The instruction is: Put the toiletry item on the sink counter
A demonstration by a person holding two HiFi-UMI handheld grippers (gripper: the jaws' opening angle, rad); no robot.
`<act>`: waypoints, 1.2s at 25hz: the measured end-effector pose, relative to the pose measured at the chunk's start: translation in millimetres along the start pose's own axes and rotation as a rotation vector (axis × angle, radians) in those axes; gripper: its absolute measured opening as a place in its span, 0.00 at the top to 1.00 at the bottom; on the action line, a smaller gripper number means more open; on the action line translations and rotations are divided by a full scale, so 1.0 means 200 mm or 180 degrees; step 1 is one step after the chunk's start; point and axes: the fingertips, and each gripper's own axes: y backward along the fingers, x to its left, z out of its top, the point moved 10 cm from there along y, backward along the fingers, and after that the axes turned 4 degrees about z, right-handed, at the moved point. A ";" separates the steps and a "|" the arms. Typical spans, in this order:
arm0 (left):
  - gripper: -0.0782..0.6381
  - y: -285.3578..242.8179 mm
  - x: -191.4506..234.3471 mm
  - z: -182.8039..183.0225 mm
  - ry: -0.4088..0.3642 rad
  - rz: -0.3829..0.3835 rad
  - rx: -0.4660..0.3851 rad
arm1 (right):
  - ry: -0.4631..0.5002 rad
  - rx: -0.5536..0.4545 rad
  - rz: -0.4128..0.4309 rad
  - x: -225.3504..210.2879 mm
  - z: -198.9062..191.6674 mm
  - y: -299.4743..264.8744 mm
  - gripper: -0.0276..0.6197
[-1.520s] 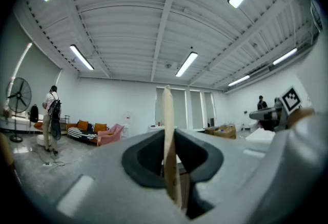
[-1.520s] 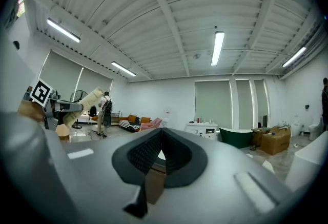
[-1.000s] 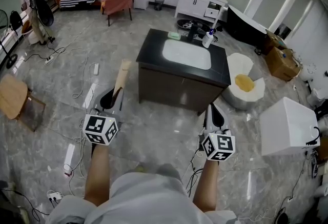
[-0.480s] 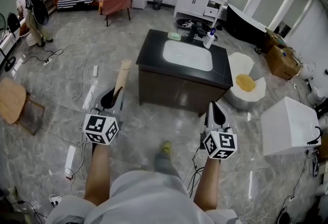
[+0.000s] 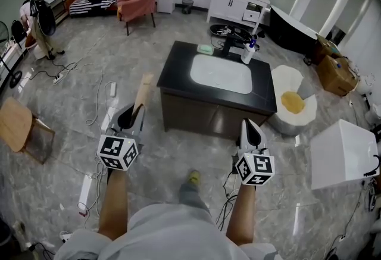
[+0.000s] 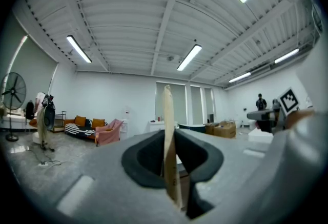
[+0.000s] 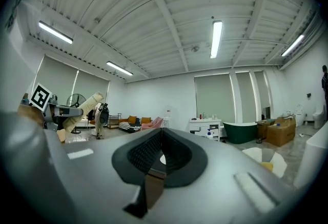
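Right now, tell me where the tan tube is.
The tan tube is clamped in the left claw, at the head view's left, pointing toward the black sink counter ahead, not yet touching it.

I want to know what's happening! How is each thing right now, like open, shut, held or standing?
left gripper: shut on the tan tube.
tan tube: held, sticking out past the jaws, not yet on the sink counter.
right gripper: shut, empty.
sink basin: empty.
white bottle: upright on the sink counter.

Grey left tongs (image 5: 137,111), grey right tongs (image 5: 247,125), black-and-white marker cubes (image 5: 118,152), pale shirt (image 5: 172,232)
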 end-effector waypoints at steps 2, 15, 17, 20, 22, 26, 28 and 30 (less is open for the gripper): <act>0.82 -0.11 0.00 -0.02 0.0006 0.0017 0.0035 | 0.0003 0.0001 -0.0004 -0.08 -0.02 -0.09 0.95; 0.82 -0.88 0.00 -0.21 0.0122 0.0227 0.0361 | -0.0097 0.0174 0.0107 -0.66 -0.17 -0.73 0.95; 0.82 -1.00 -0.02 -0.20 0.0119 0.0267 0.0398 | -0.0111 0.0184 0.0155 -0.77 -0.16 -0.82 0.95; 0.82 -1.17 -0.04 -0.17 0.0131 0.0359 0.0411 | -0.0156 0.0190 0.0233 -0.92 -0.15 -0.96 0.95; 0.82 -1.28 -0.05 -0.16 0.0130 0.0403 0.0408 | -0.0162 0.0197 0.0276 -1.01 -0.15 -1.05 0.95; 0.82 -1.45 -0.09 -0.13 0.0053 0.0422 0.0428 | -0.0186 0.0191 0.0349 -1.15 -0.15 -1.19 0.95; 0.82 -1.52 -0.12 -0.12 0.0014 0.0423 0.0437 | -0.0214 0.0175 0.0371 -1.20 -0.15 -1.24 0.95; 0.82 -1.57 -0.13 -0.11 0.0002 0.0443 0.0440 | -0.0235 0.0170 0.0391 -1.25 -0.15 -1.29 0.95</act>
